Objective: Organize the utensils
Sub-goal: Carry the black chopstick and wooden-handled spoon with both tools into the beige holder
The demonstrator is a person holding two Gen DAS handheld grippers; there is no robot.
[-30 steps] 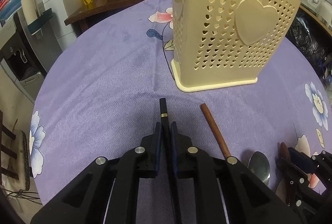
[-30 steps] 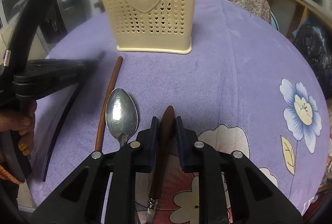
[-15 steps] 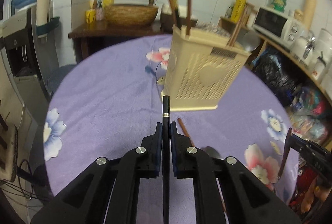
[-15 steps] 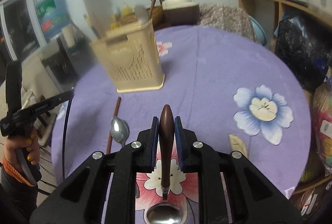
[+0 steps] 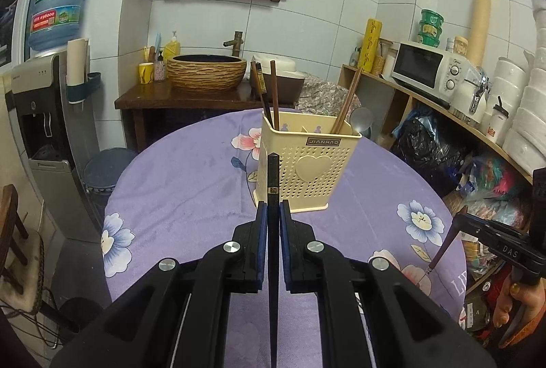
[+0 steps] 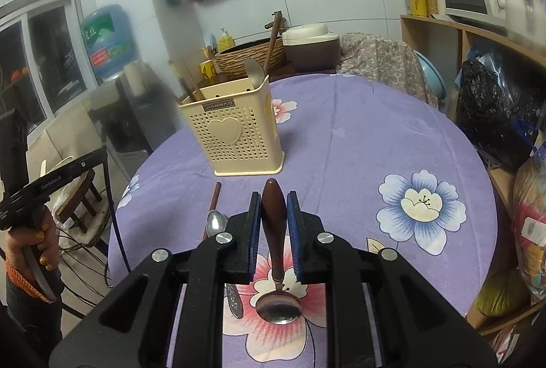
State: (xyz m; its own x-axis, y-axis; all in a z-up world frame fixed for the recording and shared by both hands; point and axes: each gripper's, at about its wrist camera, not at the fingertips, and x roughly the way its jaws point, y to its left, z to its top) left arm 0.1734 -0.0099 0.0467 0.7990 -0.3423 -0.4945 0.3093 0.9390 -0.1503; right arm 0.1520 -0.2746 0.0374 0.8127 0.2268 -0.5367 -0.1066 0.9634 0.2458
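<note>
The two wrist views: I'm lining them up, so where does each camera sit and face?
Left wrist: on the left gripper, looking along its fingers, shut on a black chopstick, toward the utensil holder; the right gripper shows at right.
Right wrist: on the right gripper, shut on a wooden-handled spoon, facing the holder; the left hand shows at left.
Both show the holder and purple tablecloth.

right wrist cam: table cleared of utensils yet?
No, a steel spoon and a brown chopstick lie on the tablecloth in front of the holder.
</note>
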